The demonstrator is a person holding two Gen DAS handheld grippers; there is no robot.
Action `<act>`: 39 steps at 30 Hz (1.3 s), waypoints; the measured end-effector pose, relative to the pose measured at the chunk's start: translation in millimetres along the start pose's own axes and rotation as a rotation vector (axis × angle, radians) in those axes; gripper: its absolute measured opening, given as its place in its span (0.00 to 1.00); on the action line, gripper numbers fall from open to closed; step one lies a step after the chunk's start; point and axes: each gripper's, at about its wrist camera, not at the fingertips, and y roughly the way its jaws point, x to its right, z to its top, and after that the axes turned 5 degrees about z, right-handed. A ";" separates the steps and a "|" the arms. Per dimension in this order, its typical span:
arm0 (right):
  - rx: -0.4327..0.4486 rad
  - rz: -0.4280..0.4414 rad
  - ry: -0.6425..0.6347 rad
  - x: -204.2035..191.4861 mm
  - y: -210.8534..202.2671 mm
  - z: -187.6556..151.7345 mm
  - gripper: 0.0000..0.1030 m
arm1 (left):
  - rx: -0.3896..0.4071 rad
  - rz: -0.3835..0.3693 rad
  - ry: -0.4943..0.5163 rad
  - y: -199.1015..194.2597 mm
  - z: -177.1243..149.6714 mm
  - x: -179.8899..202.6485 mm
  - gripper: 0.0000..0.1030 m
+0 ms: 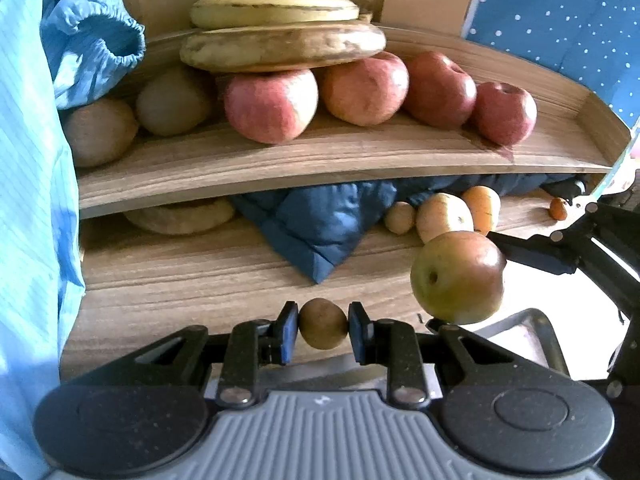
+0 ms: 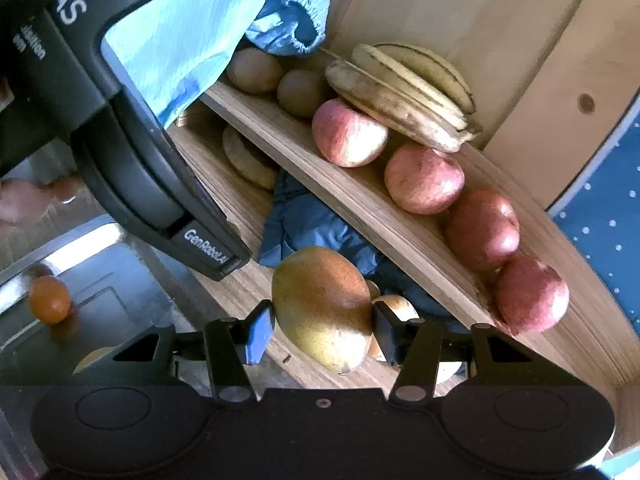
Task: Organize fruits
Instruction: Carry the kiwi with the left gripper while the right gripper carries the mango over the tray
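Gripping a small round brown fruit (image 1: pixel 323 323) between its blue pads, the left gripper (image 1: pixel 323 334), jaws nearly together and pressed on both sides of the fruit, above the lower wooden shelf (image 1: pixel 180 280). Clamped on a larger green-and-russet fruit (image 2: pixel 324 308) (a pear or an apple, hard to say which), the right gripper (image 2: pixel 323 330), jaws partly apart with a pad against each flank; the same fruit visible in the left view at right, lifted clear of the shelf. On the upper wooden shelf (image 1: pixel 320 164), a row of four red apples (image 1: pixel 271 105) side by side, touching or nearly so. Stacked behind and partly on top of the apples, a bunch of yellow-brown bananas (image 1: pixel 280 12), the lowest one heavily browned. To the left of the apples on that same shelf, two brown round fruits (image 1: pixel 174 100), close to a crumpled light-blue sleeve cuff (image 1: pixel 108 44). Filling the left edge of the left view, more of the light-blue sleeve (image 1: pixel 28 200). Under the upper shelf, a dark blue quilted cloth (image 1: pixel 320 224) spilling forward onto the lower board, with a pale flat round object (image 1: pixel 180 216) beside it at left, too shadowed to identify. At right of the cloth, a few yellow-orange fruits (image 1: pixel 444 216) bunched together, and a tiny orange one (image 1: pixel 558 208) well apart further right. In the right view, low at left, a small orange fruit (image 2: pixel 49 299) resting on a dark tray-like surface (image 2: pixel 112 280).
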 end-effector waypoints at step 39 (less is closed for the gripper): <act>0.028 0.206 -0.052 -15.2 -82.1 -74.7 0.53 | -0.012 0.200 -0.284 -67.1 -92.3 19.3 0.29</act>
